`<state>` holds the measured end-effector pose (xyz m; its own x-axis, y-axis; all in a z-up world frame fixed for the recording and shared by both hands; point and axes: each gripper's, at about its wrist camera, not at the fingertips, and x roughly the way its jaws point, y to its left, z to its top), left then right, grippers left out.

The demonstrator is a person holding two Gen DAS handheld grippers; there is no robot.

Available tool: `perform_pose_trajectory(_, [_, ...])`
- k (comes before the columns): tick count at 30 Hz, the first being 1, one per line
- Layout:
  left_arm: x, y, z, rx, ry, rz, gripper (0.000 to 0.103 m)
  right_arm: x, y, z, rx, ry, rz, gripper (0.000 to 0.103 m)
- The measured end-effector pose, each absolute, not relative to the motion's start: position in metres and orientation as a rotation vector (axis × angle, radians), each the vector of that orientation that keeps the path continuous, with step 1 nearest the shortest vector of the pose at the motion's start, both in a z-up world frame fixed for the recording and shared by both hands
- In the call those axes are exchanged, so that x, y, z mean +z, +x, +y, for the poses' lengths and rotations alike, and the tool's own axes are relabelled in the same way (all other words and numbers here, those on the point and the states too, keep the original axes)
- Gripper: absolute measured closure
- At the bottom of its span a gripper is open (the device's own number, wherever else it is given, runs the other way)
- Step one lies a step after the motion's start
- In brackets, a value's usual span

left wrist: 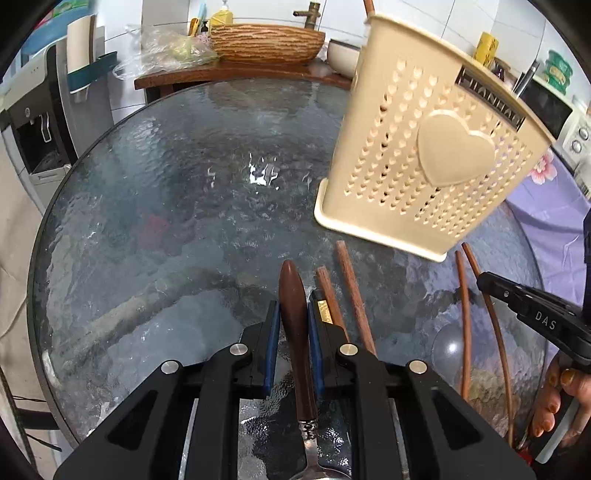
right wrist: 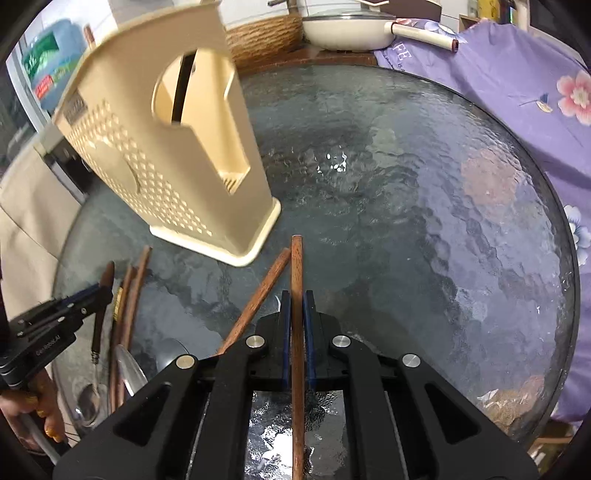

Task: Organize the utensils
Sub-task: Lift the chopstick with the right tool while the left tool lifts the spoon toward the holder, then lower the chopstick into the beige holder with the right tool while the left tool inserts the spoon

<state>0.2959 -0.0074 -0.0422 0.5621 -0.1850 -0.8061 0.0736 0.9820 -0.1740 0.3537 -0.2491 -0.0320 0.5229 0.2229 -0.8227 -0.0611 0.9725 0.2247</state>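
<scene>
A beige perforated utensil holder [left wrist: 424,147] with a raised heart stands on the round glass table [left wrist: 184,184]; it also shows in the right wrist view [right wrist: 166,147]. My left gripper [left wrist: 293,306] is shut on a spoon with a dark wooden handle [left wrist: 293,325], its metal bowl under the gripper body. My right gripper [right wrist: 296,306] is shut on a brown chopstick [right wrist: 297,295] that points at the holder's base. A second chopstick [right wrist: 258,295] lies slanted beside it. Two square chopsticks [left wrist: 351,291] lie right of my left gripper.
Two thin brown sticks [left wrist: 476,314] lie near the right gripper in the left wrist view. A woven basket [left wrist: 266,42] and a white pan [right wrist: 351,31] sit on a wooden shelf behind the table. A purple flowered cloth [right wrist: 517,92] borders the table's right side.
</scene>
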Motion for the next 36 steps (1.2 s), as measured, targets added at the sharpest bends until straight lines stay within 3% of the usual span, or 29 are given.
perform_pose_trajectory(12, [-0.012,0.289,0.001,-0.181,-0.168,0.884,0.088,-0.012,0.344,-0.272,0.269,0.317,0.923,0.096])
perform_pose_trajectory(36, [0.048,0.233,0.002,-0.244,-0.155,0.712,0.089,0.086,0.279,-0.274,0.373,0.205,0.639,0.096])
